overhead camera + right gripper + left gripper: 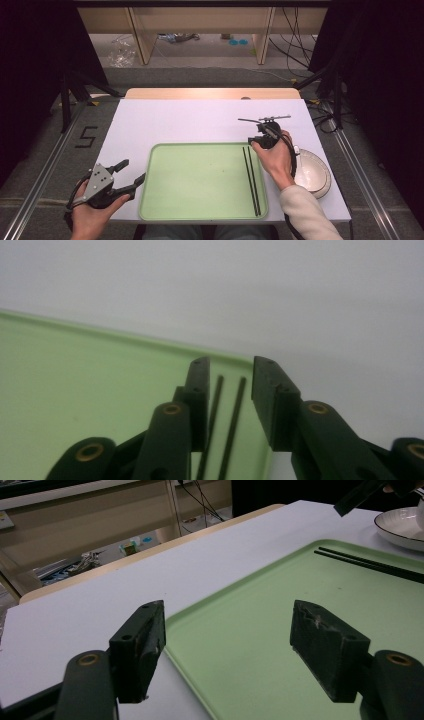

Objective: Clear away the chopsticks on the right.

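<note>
Chopsticks, two thin black sticks (251, 179), lie on pale green plastic tray (200, 185), near its right edge; right gripper (227, 372) jaws apart around them, not pressing. Placement looks done; withdrawal remains. Left gripper (227, 630) gapes wide, empty.

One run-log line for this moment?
right tool: open over chopsticks | chopsticks: on tray, right side | left tool: open, empty
</note>
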### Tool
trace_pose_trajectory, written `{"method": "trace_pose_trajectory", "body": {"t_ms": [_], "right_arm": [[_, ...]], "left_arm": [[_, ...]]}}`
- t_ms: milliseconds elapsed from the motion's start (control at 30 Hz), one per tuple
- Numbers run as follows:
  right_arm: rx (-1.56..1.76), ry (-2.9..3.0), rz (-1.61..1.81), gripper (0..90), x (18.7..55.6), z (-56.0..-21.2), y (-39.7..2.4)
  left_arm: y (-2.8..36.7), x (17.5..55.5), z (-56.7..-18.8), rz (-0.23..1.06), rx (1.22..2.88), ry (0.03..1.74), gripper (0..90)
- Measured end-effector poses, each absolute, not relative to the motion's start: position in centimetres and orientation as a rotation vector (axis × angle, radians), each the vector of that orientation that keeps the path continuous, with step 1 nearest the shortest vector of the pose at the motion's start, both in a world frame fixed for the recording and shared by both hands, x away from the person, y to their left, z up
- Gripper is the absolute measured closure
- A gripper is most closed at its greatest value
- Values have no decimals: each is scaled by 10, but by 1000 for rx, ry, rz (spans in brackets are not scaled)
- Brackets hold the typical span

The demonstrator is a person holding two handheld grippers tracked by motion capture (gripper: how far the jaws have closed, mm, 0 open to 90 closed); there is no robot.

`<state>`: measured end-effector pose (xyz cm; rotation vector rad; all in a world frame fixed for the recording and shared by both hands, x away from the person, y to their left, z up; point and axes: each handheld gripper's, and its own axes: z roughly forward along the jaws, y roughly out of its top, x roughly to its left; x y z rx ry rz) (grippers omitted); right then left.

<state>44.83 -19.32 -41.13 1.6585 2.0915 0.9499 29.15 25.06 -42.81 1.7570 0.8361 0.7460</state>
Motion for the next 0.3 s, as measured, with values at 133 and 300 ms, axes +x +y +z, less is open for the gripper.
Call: {"method": "trace_pose_trajectory", "body": {"t_ms": [133, 300], "right_arm": [[1359, 2030, 1180, 537, 421, -400, -203], [1136, 1899, 1270, 428, 396, -389, -210]], "left_arm": [[252, 291, -427, 754, 1753, 833, 286], [252, 291, -426, 762, 1740, 842, 269]]}}
